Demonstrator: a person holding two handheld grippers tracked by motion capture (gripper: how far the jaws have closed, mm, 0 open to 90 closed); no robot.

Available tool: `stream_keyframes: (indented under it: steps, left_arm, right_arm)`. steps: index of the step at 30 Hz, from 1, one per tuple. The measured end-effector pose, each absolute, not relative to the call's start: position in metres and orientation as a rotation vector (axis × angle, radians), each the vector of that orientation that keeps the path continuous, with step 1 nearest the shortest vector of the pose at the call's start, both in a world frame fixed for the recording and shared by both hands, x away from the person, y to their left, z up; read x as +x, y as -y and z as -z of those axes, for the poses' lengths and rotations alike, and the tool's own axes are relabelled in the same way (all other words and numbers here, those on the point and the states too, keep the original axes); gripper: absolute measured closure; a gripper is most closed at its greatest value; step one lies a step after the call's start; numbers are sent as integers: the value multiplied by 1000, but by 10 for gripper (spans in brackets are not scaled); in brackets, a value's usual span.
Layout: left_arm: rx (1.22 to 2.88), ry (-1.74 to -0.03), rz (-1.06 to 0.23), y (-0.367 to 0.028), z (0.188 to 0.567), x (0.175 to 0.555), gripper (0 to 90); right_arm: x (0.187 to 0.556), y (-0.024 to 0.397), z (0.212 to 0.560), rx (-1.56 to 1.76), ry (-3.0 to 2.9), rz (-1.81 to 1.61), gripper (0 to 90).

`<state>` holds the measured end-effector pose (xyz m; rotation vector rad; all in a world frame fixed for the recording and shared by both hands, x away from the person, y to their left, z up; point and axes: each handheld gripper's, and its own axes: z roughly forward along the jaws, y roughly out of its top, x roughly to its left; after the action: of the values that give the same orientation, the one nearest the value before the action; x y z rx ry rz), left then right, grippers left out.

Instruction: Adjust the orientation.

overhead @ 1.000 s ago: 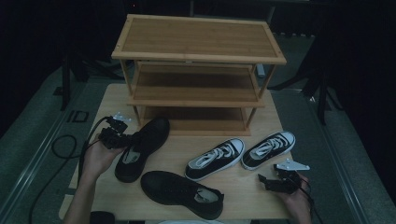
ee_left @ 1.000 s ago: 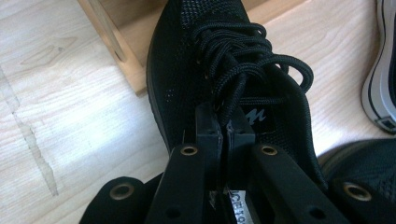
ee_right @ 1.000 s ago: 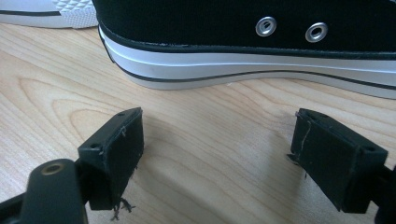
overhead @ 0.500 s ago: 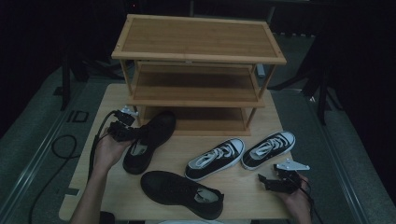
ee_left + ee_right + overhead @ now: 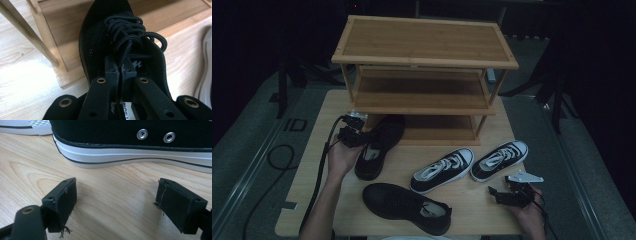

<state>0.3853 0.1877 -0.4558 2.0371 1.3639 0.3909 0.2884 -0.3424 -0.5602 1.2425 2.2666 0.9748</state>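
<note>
At the foot of the shoe rack, one black shoe goes in and three pairs-mates wait on the desk.

From the high view, the left tool (image 5: 353,136) holds the black mesh sneaker (image 5: 379,145) with its toe already over the lowest shelf of the bamboo shoe rack (image 5: 422,60); the second black sneaker (image 5: 407,207) and two black-and-white canvas sneakers (image 5: 443,170) lie on the desk (image 5: 302,200), so I judge that most of the work remains. From the left tool view, the jaws are pressed together on the tongue of the mesh sneaker, just under the laces. From the right tool view, the right tool (image 5: 115,202) has its jaws wide apart and empty above the desk, near the white sole of a canvas sneaker.
</note>
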Motion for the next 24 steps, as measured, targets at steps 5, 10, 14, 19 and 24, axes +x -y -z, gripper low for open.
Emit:
stream_keyframes:
  steps: [5,10,14,19,24]
  left_arm:
    - [1956,-1416,-417,-181,458,388,875]
    - [1911,-1446,-430,-168,464,391,875]
    - [1896,-1447,-422,-162,470,393,873]
    - [1932,-1389,-387,-163,471,392,823]
    - [1946,-1317,-398,-170,460,382,649]
  right_arm:
    - [288,342,560,1243,-2267,-975,170]
    - [288,342,560,1242,-2267,-975,170]
    - [288,342,560,1243,-2267,-975,170]
    - [288,342,560,1242,-2267,-975,170]
    - [288,342,560,1242,-2267,-975,170]
